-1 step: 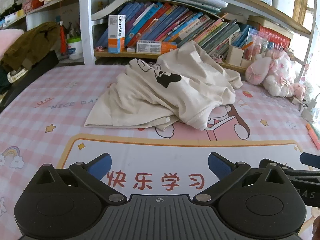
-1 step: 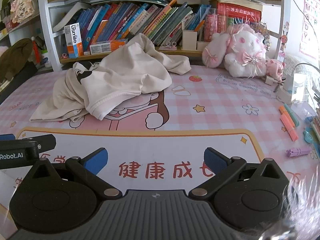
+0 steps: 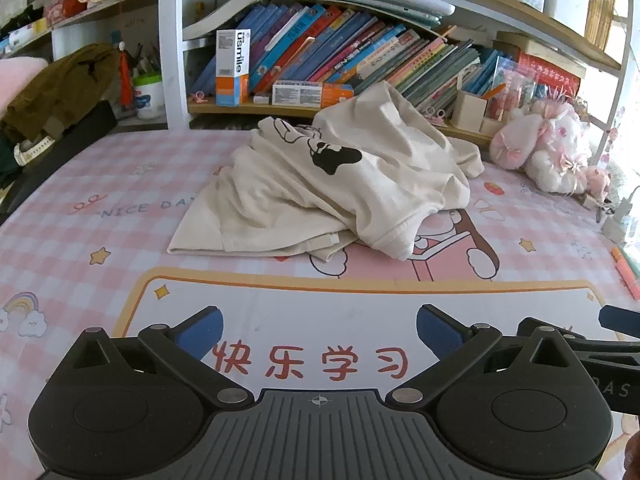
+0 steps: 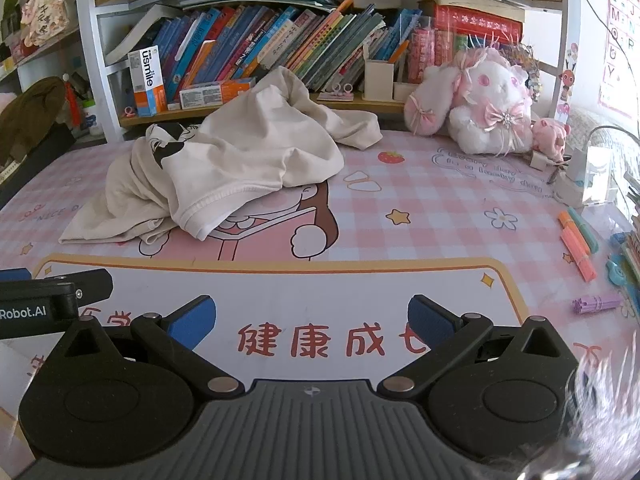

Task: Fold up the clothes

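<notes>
Pink checked mat [image 3: 120, 240] with cartoon prints covers the surface, and behind it a shelf [image 4: 256, 114] is crammed with leaning books [image 3: 340, 52] plus an orange and white toothpaste box [image 4: 147, 80] standing upright. A pink and white plush bunny [image 4: 484, 100] sits at the right, with highlighters [image 4: 576, 244] lying near that edge. A brown jacket [image 3: 60, 88] is heaped off to the left.

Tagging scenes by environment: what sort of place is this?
Probably a child's study desk at home: a pink checked cartoon desk mat, shelves of colourful children's books, and a pink and white plush rabbit. A crumpled cream T-shirt lies on the mat.
</notes>
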Demonstrator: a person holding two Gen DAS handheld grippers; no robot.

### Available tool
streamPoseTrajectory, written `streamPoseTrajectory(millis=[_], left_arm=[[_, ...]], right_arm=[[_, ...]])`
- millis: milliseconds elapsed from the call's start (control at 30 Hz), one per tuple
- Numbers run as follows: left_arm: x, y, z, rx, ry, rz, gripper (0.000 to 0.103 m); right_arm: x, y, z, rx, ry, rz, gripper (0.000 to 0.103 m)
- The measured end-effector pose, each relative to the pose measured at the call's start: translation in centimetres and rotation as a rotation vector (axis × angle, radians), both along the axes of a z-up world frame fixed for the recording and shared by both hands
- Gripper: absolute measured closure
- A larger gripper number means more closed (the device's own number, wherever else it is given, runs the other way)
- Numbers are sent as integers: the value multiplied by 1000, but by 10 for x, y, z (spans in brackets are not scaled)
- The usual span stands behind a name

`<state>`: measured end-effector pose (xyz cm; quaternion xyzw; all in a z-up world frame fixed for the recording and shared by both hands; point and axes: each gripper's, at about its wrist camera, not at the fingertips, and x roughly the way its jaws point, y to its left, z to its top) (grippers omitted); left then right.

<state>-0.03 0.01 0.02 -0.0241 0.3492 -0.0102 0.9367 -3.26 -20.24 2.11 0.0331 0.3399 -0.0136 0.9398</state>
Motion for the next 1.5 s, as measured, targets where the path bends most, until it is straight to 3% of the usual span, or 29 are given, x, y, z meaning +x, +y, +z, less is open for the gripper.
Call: streamPoseTrajectory(millis=[1500], left_arm=[[-1,4,0,-12,14,-5,0]], right_arm=[[2,5,0,9,-26,5,0]])
